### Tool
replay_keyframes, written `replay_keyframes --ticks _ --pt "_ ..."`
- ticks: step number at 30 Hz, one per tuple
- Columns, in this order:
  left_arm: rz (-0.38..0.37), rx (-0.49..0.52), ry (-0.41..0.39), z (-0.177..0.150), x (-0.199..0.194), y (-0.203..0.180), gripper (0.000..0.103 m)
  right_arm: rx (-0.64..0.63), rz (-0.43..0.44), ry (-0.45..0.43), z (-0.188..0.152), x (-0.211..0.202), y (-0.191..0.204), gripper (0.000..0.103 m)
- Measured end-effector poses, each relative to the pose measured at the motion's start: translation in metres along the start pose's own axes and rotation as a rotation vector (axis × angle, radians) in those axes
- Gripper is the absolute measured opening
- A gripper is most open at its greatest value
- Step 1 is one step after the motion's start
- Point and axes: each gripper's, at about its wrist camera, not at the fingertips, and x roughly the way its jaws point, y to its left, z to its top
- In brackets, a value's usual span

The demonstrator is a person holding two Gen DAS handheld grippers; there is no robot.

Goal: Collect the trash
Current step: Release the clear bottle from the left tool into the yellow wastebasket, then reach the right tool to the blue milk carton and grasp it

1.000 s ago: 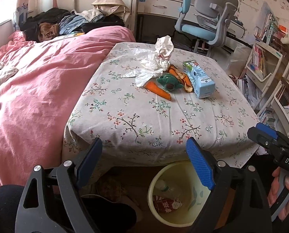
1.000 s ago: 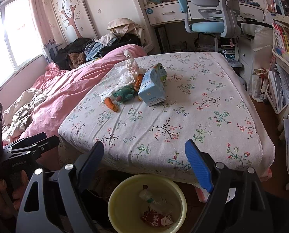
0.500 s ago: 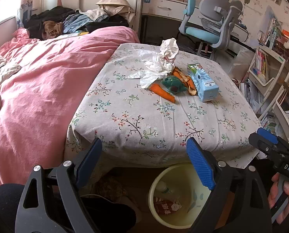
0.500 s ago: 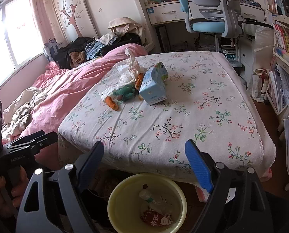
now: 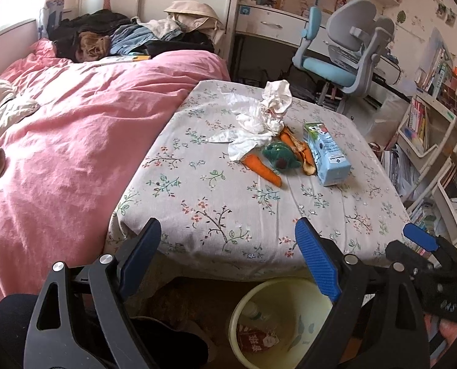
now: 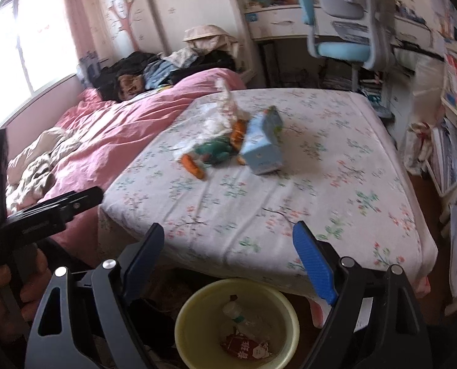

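Left gripper (image 5: 226,259) jaws wide apart, nothing between; right gripper (image 6: 228,263) likewise empty.

Trash cluster mid-surface of floral-cloth table (image 5: 228,221), toward far edge: crumpled white tissue (image 5: 259,120), orange carrot (image 5: 260,167), green soft toy (image 5: 280,155), orange peel (image 5: 303,156), light-blue carton (image 5: 328,153) lying just beside peel.

Pale-yellow round plastic bin (image 6: 197,307) on floor below near edge, holding clear bottle (image 6: 236,307) and red wrapper (image 6: 246,346).

You are facing a white cloth (image 5: 216,203) with floral sprigs ahead of your fingers. On it: light blue carton (image 5: 328,153), orange carrot (image 5: 260,167), white tissue (image 5: 259,120). Below your blue pads (image 5: 317,264): pale yellow bin (image 6: 197,310). Left: pink duvet (image 5: 62,141).
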Motion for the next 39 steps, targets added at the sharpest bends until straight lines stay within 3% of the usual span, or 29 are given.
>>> replay_keyframes --ticks 5,12,17,20,24,30,39 --pt "-0.007 -0.022 0.011 -0.001 0.001 0.003 0.086 -0.069 0.011 0.003 -0.006 -0.001 0.015 0.082" --pt "-0.005 -0.019 0.017 -0.002 0.003 0.000 0.086 -0.005 0.046 0.000 -0.003 0.001 0.010 0.082" --pt "-0.001 -0.016 0.046 0.006 0.013 0.003 0.086 0.066 0.065 -0.030 0.019 -0.001 -0.001 0.082" --pt "-0.001 0.023 0.055 0.020 0.020 0.001 0.086 0.044 0.029 -0.027 0.036 0.006 -0.006 0.082" --pt "0.024 0.086 0.066 0.047 0.042 0.003 0.086 0.060 -0.008 0.034 0.066 0.036 -0.020 0.082" --pt "0.047 0.083 0.123 0.076 0.087 0.005 0.086 -0.012 -0.021 0.080 0.098 0.090 -0.032 0.082" --pt "0.055 0.151 0.151 0.102 0.135 -0.009 0.086 0.002 -0.017 0.172 0.108 0.140 -0.039 0.079"
